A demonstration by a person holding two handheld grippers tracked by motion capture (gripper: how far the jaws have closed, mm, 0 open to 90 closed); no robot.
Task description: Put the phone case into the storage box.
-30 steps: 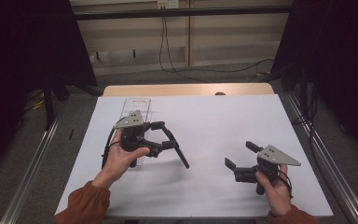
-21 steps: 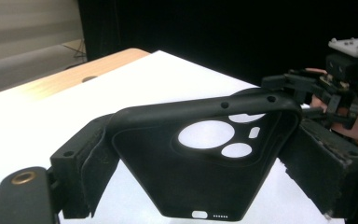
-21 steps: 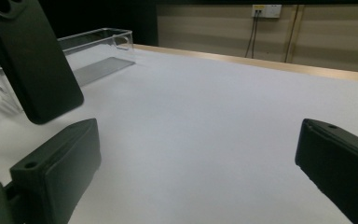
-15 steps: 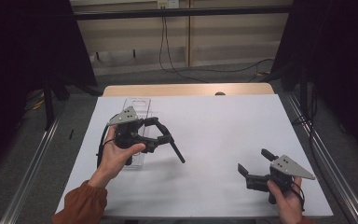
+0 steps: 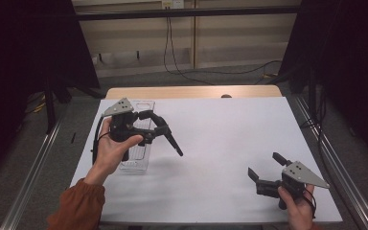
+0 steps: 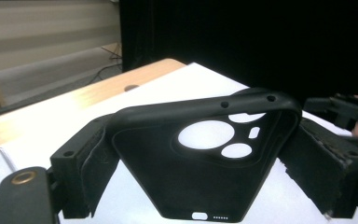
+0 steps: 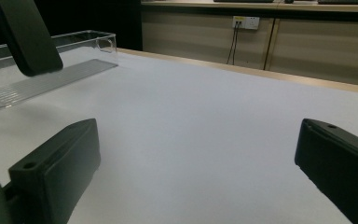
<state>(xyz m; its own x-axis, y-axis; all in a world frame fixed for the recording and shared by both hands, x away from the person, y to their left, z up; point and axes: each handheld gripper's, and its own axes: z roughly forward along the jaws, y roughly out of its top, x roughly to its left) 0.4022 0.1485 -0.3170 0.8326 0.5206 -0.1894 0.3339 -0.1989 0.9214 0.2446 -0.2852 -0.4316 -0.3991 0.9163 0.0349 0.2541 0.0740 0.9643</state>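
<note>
Lab-like recording bay: black curtains, white-topped table, trailing wall cables.

1. The left gripper is showing a black body topped by a grey three-cornered plate, with a black cable looping off its rear.
2. Its jaws are wearing thick black pads, rough and fraying at the edges, each block carrying a small screw hole; a brass-ringed hole is glinting at the lower corner.
3. The right gripper is displaying the same black frame and a grey plate dotted with small holes.
4. Its jaws are looking like blunt, matte black blocks, a screw hole marking each.
5. A rust-orange sleeve is covering the left forearm.
</note>
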